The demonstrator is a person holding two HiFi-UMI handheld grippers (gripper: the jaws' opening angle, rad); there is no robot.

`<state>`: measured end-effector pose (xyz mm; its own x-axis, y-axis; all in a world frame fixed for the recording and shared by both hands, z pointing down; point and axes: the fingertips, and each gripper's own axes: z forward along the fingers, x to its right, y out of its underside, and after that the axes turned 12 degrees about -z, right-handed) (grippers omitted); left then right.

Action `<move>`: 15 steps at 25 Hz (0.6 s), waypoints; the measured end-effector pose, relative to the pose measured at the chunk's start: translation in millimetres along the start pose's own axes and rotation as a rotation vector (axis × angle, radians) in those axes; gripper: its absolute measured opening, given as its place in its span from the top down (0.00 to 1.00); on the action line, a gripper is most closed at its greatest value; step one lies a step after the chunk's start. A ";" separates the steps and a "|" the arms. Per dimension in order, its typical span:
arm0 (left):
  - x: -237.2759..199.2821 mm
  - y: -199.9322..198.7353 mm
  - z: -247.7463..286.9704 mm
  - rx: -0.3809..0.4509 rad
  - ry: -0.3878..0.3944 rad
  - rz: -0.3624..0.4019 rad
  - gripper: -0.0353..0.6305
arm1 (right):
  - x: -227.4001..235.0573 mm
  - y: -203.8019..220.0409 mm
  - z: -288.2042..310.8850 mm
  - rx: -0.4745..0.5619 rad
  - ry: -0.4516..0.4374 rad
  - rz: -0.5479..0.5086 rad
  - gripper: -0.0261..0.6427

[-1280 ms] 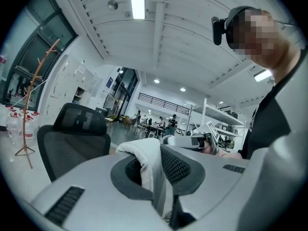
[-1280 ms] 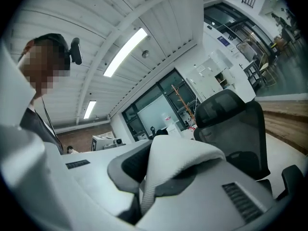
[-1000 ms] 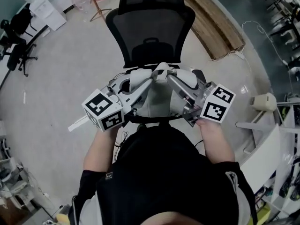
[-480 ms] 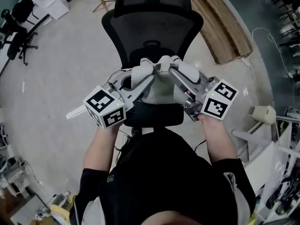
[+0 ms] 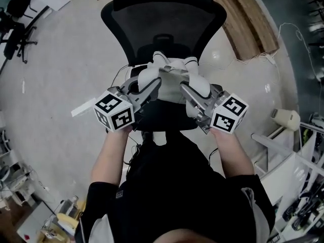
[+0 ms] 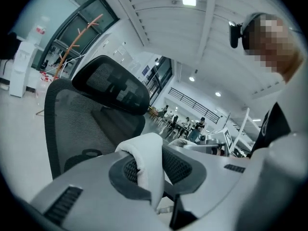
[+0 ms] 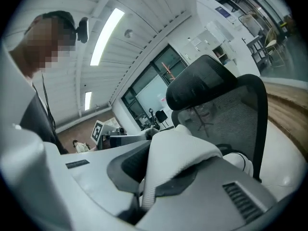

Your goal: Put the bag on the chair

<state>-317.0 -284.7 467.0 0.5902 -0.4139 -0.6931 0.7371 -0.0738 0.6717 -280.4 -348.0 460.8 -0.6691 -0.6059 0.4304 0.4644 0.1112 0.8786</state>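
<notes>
A white fabric bag [image 5: 172, 80] hangs between my two grippers just above the seat [image 5: 167, 119] of a black mesh office chair [image 5: 162, 14], close in front of its backrest. My left gripper [image 5: 156, 84] has a white strap of the bag [image 6: 149, 160] between its pads; its jaws have just been opening a little, and the strap still sits pinched there. My right gripper [image 5: 184, 86] is shut on a thick fold of the bag [image 7: 180, 158]. Whether the bag's bottom touches the seat is hidden.
A wooden bench [image 5: 248, 19] lies on the floor to the right behind the chair. A white desk frame [image 5: 283, 156] and a pale lamp-like object [image 5: 285, 118] stand at the right. Another dark office chair [image 5: 12, 14] is at the far left.
Both grippers have sunk with the bag, from level with the chair's backrest down toward its seat. The bag now sits closer to the backrest.
</notes>
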 end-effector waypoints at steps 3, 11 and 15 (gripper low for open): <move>-8.3 -1.9 -0.9 0.013 0.011 -0.015 0.83 | 0.8 5.7 3.2 0.015 -0.041 0.026 0.91; -25.5 15.3 -9.2 0.007 -0.082 0.008 0.72 | 17.8 38.1 -14.0 -0.023 0.037 0.174 0.71; -32.1 26.0 -18.4 -0.006 -0.134 0.017 0.62 | 17.9 52.8 -24.5 -0.098 0.106 0.160 0.65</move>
<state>-310.7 -256.6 501.9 0.5540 -0.5322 -0.6402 0.7296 -0.0600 0.6812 -253.6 -372.3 509.9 -0.5199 -0.6665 0.5343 0.6176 0.1388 0.7741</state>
